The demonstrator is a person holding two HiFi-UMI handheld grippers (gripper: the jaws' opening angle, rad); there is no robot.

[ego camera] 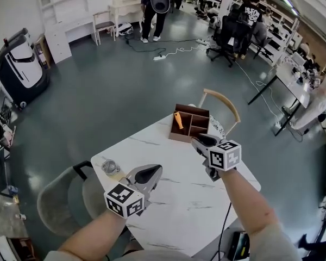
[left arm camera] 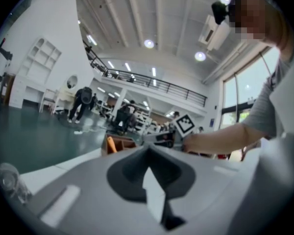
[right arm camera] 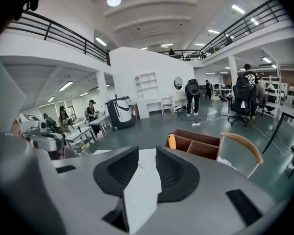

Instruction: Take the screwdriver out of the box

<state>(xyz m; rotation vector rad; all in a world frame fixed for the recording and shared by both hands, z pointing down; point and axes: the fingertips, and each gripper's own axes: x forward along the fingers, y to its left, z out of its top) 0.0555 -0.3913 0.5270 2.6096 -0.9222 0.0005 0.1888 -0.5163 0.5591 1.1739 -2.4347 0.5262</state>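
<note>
Screwdriver (ego camera: 177, 119) is not out yet: its orange handle leans in the left compartment of the box (ego camera: 180, 136), at the far edge of the counter (ego camera: 174, 200). Right gripper (ego camera: 199, 141) hovers just short of the box, jaws apart with nothing between them; reaching in, gripping and lifting are all left to do. Left gripper (ego camera: 152, 173) hangs over the counter, jaws closed and empty. The shaft is hidden inside the compartment, and a small clear thing (ego camera: 110, 167) near the left gripper is too blurred to name

screwdriver (ego camera: 177, 120) in box (ego camera: 201, 125) | box on table (ego camera: 179, 194) far edge | chair (ego camera: 221, 94) behind
</note>
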